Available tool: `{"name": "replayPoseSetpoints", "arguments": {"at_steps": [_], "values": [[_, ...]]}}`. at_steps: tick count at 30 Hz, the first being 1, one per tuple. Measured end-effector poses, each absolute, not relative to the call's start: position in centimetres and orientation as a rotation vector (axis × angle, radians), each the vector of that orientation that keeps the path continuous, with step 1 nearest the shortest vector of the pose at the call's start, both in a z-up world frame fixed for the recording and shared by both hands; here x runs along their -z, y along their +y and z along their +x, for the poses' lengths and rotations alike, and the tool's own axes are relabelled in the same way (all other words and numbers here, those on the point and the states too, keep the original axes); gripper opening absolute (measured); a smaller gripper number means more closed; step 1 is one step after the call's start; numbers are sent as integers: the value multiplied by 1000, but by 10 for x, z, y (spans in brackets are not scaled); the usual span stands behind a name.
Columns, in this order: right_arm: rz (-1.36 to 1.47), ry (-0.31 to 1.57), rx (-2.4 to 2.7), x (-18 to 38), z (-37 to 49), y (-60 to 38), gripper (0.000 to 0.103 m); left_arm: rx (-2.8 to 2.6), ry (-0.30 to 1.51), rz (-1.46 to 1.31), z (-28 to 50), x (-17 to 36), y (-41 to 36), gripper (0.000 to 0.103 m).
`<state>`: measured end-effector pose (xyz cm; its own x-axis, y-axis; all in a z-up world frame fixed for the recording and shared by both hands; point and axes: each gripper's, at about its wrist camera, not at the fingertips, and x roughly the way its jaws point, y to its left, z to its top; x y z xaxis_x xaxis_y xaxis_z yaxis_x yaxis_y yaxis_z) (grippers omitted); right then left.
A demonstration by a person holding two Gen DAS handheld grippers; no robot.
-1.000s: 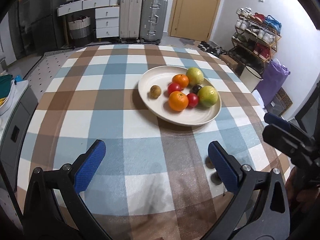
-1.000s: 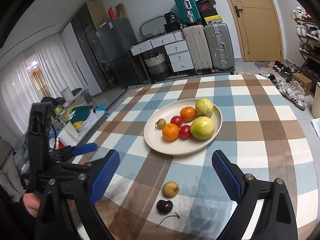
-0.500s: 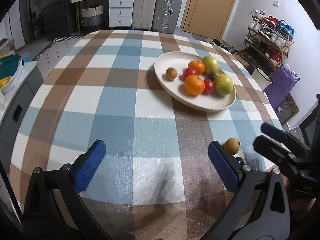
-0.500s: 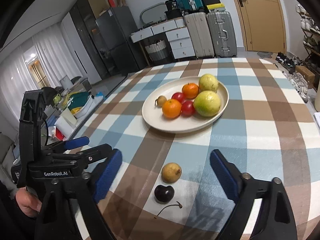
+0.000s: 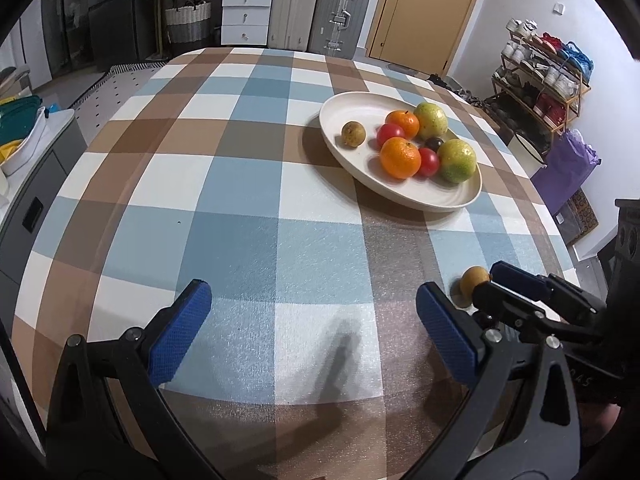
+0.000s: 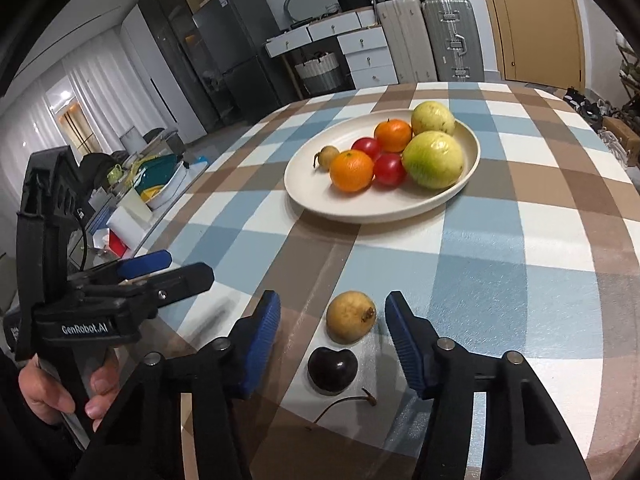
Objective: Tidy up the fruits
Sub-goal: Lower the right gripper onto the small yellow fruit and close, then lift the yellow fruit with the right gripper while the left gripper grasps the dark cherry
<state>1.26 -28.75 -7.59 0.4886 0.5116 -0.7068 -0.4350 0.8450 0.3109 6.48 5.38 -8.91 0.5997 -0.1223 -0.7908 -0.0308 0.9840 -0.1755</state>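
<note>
A cream plate (image 5: 400, 196) (image 6: 360, 212) on the checked tablecloth holds oranges (image 5: 400, 158), red fruits, two yellow-green fruits (image 6: 434, 160), a small brown fruit (image 5: 353, 133) and a dark cherry (image 5: 434, 143). Off the plate, near the table's edge, lie a small yellow-brown fruit (image 6: 351, 322) (image 5: 474, 278) and a dark cherry (image 6: 332, 369) with a loose stem. My right gripper (image 6: 332, 320) straddles both; its jaws are closing, and the pads stand apart from the fruit. My left gripper (image 5: 314, 300) hovers open over bare cloth with nothing between its fingers.
A hand (image 6: 52, 396) holds the left gripper's body at the left of the right wrist view. The table's rounded edge runs close below both grippers. Beyond stand suitcases (image 5: 340, 12), white drawers (image 5: 244, 12), a shoe rack (image 5: 544, 80) and a purple bag (image 5: 568, 172).
My right gripper sank toward the yellow-brown fruit and the cherry, and its jaws narrowed around them. My left gripper dropped a little and stayed open.
</note>
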Motion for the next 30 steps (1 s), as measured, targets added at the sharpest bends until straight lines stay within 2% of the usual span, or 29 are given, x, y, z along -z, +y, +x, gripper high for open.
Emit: {"name": "replayPoseSetpoints", "arguments": {"at_steps": [6, 8, 9, 20, 30], "values": [[69, 906, -562, 80, 14, -284, 44, 55, 929, -178, 64, 90, 56, 102], [60, 913, -564, 82, 15, -282, 30, 54, 931, -182, 64, 91, 57, 102], [56, 915, -562, 82, 15, -281, 27, 52, 931, -184, 64, 91, 58, 102], [85, 891, -558, 77, 12, -289, 27, 68, 943, -185, 62, 94, 54, 102], [131, 825, -541, 55, 7, -313, 27, 261, 963, -170, 59, 93, 17, 102]]}}
